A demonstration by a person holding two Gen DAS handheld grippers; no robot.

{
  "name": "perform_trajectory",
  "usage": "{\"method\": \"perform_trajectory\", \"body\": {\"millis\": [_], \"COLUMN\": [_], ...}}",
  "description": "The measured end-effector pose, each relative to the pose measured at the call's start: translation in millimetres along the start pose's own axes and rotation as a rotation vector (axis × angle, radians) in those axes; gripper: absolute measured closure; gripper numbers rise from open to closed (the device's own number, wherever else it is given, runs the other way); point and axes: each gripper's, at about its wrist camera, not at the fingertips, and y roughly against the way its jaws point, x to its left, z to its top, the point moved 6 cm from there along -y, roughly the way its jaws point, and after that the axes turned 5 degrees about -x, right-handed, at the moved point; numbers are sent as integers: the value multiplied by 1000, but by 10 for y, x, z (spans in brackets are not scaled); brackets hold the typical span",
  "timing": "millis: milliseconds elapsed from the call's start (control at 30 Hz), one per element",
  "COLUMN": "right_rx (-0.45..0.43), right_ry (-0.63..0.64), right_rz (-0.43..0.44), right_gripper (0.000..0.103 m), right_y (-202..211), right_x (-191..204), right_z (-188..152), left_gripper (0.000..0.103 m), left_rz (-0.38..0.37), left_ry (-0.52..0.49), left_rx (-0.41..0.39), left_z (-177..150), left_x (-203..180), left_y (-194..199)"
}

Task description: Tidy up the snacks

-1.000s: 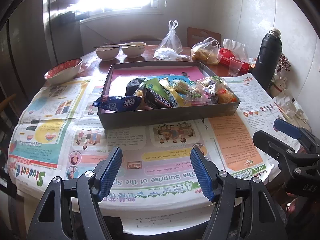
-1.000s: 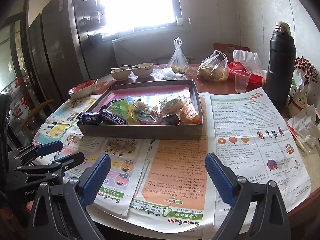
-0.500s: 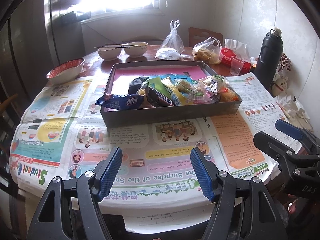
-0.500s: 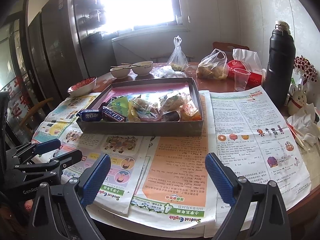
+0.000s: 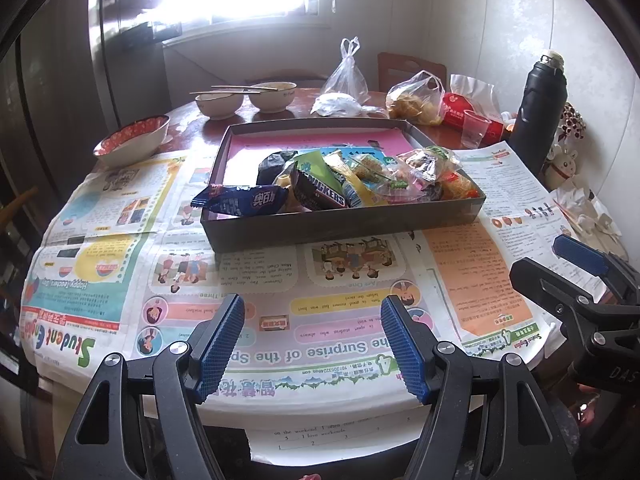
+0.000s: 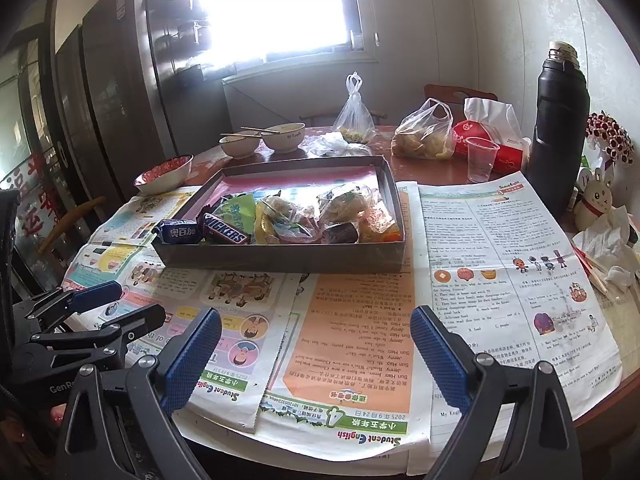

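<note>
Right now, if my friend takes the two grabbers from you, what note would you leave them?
Left gripper: open, empty, above the newspaper.
Right gripper: open, empty, also short of the box.
Snacks: all piled at the near end of the grey box; the Snickers bar and a blue packet lean on the front edge.
Done: nothing sorted.
Left: pick out and arrange every snack.

"SNICKERS" runs across a brown candy bar [image 6: 225, 233] in the shallow box; the newspaper [image 6: 360, 432] beneath carries "Student English" mastheads and the headline "the Surprise of the Sp…".
</note>
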Motion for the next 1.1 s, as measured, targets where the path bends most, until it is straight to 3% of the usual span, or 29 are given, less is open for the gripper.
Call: {"method": "perform_trajectory", "body": {"millis": [1100], "right_rx": [2], "right_ry": [-3], "right_rz": [-3], "right_gripper": [7], "right_y": [-29], "right_x": [-22], "right_z": [-25], "left_gripper": [31], "left_rz": [10], "left_ry": [-4], "left_rx": [12], "left_z": [-22], "left_x": [-38], "left_y": [-37]}}
